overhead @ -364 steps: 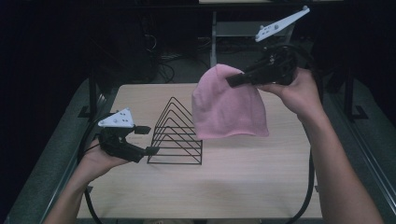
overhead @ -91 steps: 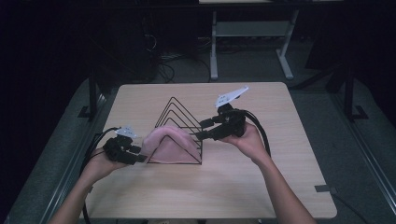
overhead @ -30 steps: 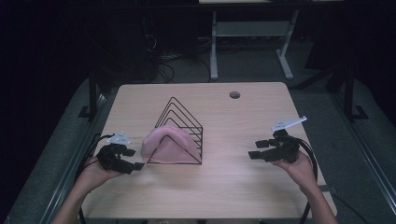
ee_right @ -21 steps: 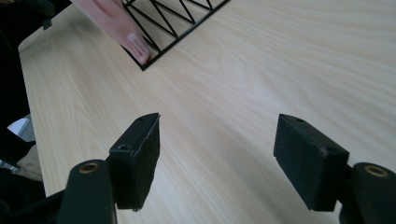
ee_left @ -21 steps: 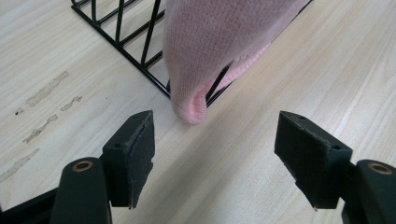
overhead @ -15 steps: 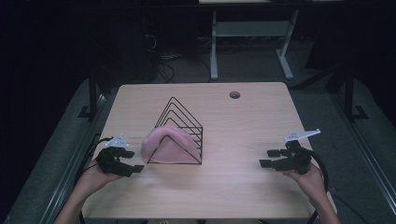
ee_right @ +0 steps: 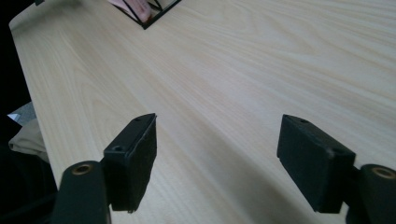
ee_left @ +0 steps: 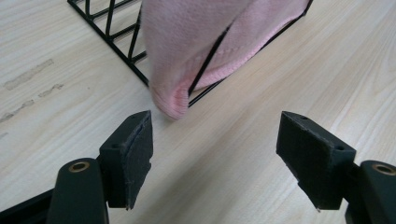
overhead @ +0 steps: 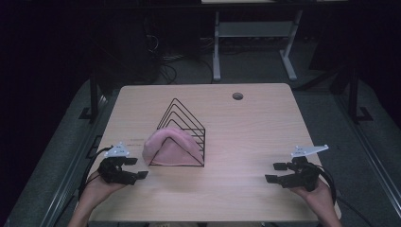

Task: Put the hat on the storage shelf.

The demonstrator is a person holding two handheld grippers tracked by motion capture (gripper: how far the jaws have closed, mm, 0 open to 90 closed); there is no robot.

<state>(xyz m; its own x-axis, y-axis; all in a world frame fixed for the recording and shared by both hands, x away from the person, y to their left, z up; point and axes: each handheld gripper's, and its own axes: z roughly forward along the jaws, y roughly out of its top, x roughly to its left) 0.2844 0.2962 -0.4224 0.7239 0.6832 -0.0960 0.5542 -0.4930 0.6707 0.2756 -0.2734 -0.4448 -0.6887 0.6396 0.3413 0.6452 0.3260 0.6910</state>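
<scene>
A pink knitted hat (overhead: 171,144) is draped over the near end of a black wire rack (overhead: 184,122) of triangular frames, left of the table's middle. My left gripper (overhead: 135,167) rests open near the front left, just left of the hat; in the left gripper view the hat's rim (ee_left: 173,103) hangs a little beyond the jaws, over the rack's base wire (ee_left: 119,50). At the front right my right gripper (overhead: 275,172) lies open on bare wood, far from the rack, whose corner (ee_right: 148,18) shows at the top of the right gripper view.
The light wooden table (overhead: 246,132) has a round cable hole (overhead: 237,96) at the back right. A white desk frame (overhead: 250,33) stands on the dark floor behind. Bare wood lies between the rack and my right gripper.
The hat, earlier held up by my right gripper, now lies over the rack. Over the last second my right gripper drew back toward the front right edge; the left barely shifted.
</scene>
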